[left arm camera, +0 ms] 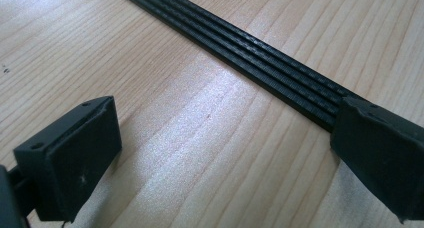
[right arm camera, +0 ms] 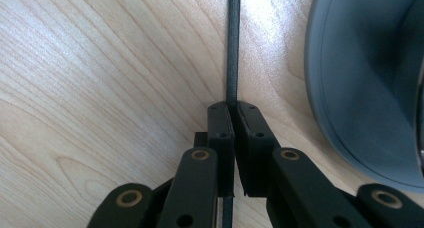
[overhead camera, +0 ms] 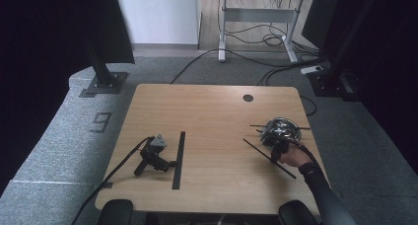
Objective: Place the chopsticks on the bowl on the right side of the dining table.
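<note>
The right gripper [right arm camera: 231, 113] has its jaws pressed together on a thin black rod [right arm camera: 232, 43] lying on the worktop [overhead camera: 217, 106] beside a grey bowl [right arm camera: 370, 78]. The grasp step looks done; next comes a level lift. The left gripper [overhead camera: 153, 156] rests by 4 grouped rods [left arm camera: 240, 48], jaws spread.

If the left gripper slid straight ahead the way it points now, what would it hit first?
Likely the flat bundle of black strips: it crosses just ahead of the open left gripper, already at one jaw. Before it, bare table.
</note>
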Tool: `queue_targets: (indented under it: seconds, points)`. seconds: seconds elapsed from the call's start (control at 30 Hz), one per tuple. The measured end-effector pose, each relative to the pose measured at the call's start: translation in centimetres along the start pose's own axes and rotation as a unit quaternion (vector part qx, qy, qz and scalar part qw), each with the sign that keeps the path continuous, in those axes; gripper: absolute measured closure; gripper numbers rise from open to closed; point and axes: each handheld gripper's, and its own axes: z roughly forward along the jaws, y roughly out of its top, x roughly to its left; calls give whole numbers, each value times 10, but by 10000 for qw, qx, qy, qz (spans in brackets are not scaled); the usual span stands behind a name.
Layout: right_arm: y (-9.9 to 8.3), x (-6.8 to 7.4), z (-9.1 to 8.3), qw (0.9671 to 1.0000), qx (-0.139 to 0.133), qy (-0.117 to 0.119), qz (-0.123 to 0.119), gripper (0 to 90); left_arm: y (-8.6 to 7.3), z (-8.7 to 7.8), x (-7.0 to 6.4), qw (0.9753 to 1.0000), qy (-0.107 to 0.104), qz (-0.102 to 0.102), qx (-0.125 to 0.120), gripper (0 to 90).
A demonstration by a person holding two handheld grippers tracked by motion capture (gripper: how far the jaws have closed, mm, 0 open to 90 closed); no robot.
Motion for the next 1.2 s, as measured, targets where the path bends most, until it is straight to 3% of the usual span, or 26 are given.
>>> queue_targets:
  seconds: [0.2, 0.9, 1.2]
  points:
    - [1, 2, -6, 9999, -135, 7, -7, 862, 0, 0, 0, 10000, -2, -1, -3, 0]
    - [11, 14, -78, 9978, -583, -172, -276, 862, 0, 0, 0, 10000, -1, 9, 5, 0]
    - [10, 10, -109, 9958, -815, -332, -271, 862, 0, 0, 0, 10000, -1, 7, 3, 0]
